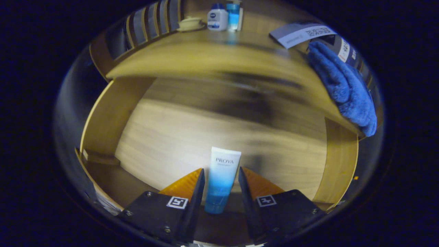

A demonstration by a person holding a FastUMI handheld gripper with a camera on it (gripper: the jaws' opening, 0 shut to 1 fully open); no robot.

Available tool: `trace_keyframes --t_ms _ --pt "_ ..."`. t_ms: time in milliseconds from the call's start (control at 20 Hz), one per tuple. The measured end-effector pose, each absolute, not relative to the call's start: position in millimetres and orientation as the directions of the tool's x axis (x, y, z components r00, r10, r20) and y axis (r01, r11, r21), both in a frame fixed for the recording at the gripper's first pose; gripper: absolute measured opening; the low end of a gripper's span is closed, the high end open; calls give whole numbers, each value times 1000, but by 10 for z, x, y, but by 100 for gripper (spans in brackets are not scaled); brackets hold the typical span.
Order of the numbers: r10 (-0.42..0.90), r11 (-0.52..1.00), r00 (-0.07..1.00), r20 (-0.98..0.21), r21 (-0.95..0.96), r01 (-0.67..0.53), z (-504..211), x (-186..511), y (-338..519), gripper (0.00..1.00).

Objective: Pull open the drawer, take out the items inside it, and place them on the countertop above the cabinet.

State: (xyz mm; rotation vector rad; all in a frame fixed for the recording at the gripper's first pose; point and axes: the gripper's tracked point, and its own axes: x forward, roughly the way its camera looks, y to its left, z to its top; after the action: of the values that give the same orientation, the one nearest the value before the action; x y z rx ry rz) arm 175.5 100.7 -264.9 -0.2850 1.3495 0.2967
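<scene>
Inside the open wooden drawer (103, 113), the white-and-blue plastic tube (221, 180) stands between the hand-held gripper (221, 181) fingers — apart, not touching. Squeeze gently, then lift toward twelve o'clock — the surface (192, 58).

The one camera rides on the tool (221, 183) and looks forward along its two fingers (197, 192), which rise from the bottom of the view with a gap between them. It sits close above the open drawer (164, 137), tilted downward so that the wooden drawer floor spreads out just ahead of the fingers, and a tube (222, 178) standing between them appears large and near. Beyond the drawer, the view faces the front of the cabinet and reaches up over the bench (192, 58) edge, where a white bottle (217, 19) and a blue cloth (346, 85) appear farther off. The fisheye lens bends the drawer walls and bench edge into curves.
</scene>
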Motion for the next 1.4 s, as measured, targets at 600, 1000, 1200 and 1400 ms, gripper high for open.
trace_keyframes --t_ms 600,1000,1200,1400 --pt "124 957 294 -948 37 -286 -2274 1941 1022 47" --pt "225 962 519 -824 104 -252 -1253 2378 1167 47" --pt "203 969 652 -730 54 -240 -979 3039 1299 46" --pt "166 974 690 -705 8 -225 -1085 3454 1443 46"
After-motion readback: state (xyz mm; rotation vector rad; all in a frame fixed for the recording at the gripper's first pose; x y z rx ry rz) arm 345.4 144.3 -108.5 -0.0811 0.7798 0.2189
